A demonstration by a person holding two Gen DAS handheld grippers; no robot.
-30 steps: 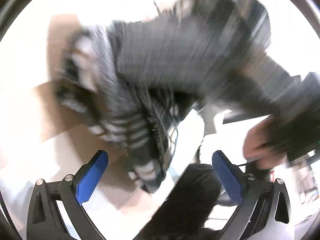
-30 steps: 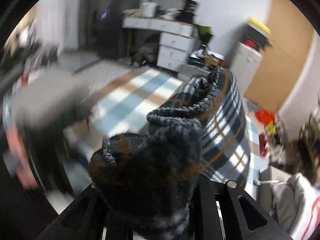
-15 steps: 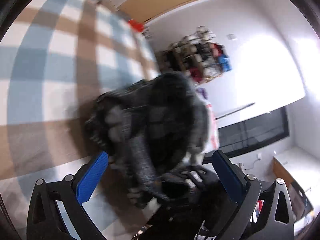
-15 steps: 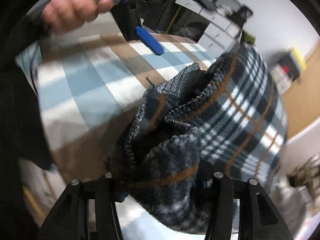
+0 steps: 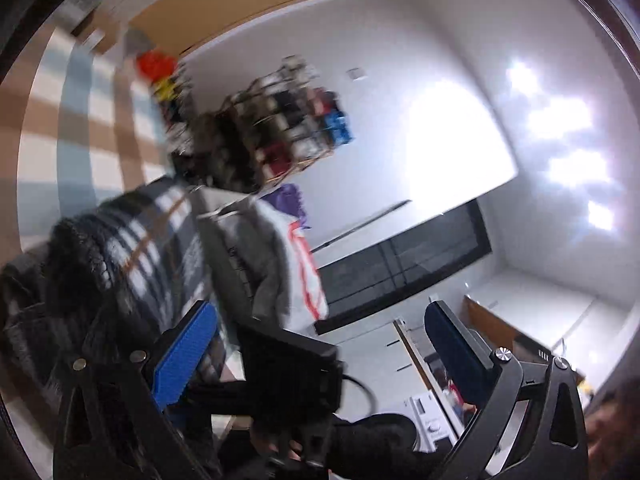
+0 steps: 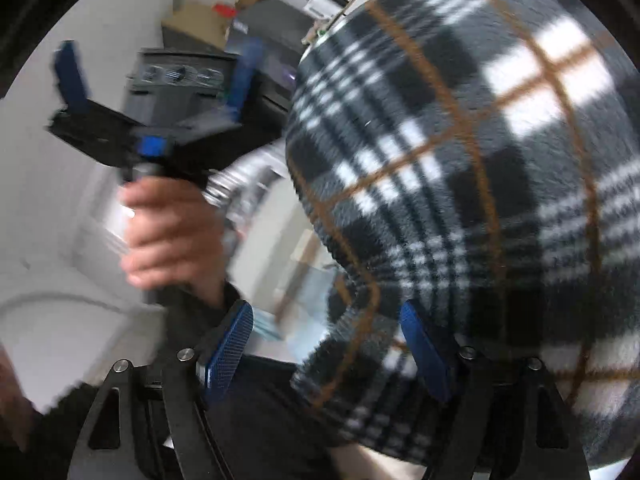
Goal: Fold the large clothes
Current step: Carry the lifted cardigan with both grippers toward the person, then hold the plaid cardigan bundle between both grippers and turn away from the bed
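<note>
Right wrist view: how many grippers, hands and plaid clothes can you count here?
Grippers: 2 (right gripper, jaws opening, cloth edge loose between them; left gripper, open)
Hands: 1 (hand around the left gripper's handle)
Plaid clothes: 1 (plaid garment)
Total: 4

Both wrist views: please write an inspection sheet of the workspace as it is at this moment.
Surface: blue, brown and white checked cloth.
Job's things: dark plaid fleece garment with white and brown lines, blurred.
Clutter: grey and white clothes pile; cluttered shelf rack.
Grippers: left gripper open, empty; right gripper opening, garment edge hanging between its jaws, not pinched.
Cables: black cable.
Surroundings: white wall, dark window.
</note>
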